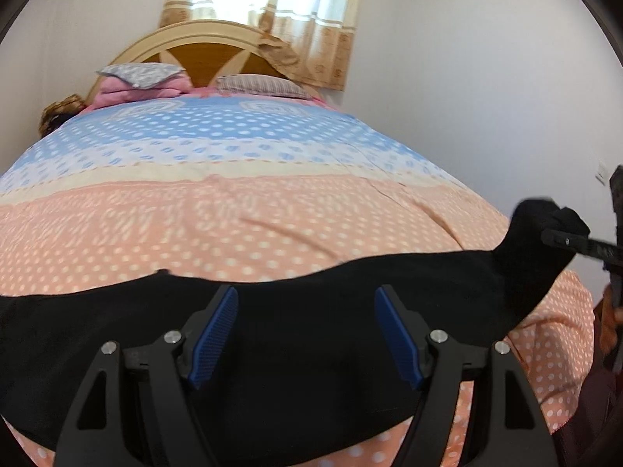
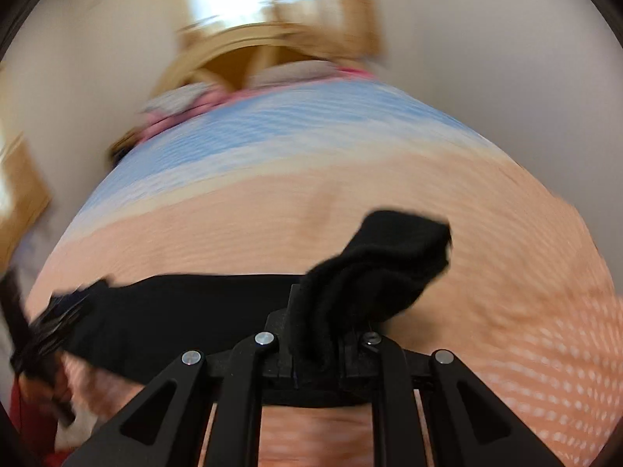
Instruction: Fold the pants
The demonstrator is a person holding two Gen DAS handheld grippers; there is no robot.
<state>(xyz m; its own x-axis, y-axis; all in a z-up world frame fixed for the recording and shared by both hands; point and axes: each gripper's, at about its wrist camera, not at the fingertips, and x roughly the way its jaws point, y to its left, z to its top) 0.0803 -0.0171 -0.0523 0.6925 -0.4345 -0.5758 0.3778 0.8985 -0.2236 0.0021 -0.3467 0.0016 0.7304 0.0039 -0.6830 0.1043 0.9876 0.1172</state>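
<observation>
One dotted quilt (image 1: 272, 210) covers the bed, black pants (image 1: 311, 311) spread across its near edge. Left gripper (image 1: 307, 330) hovers spread apart above them; right gripper (image 2: 315, 330) pinches a raised cloth end.

My pants (image 1: 272, 311) are plain black. The bedspread (image 1: 233, 214) under them runs in bands: peach with white dots, a cream stripe, then pale blue and white with dots. My left gripper (image 1: 305, 327) is black with blue ribbed pads (image 1: 218, 334). The headboard (image 1: 202, 50) is cream and brown wood, the curtain (image 1: 311, 39) beige and patterned, one pillow (image 1: 257, 85) striped grey, the walls (image 1: 486, 78) white.
</observation>
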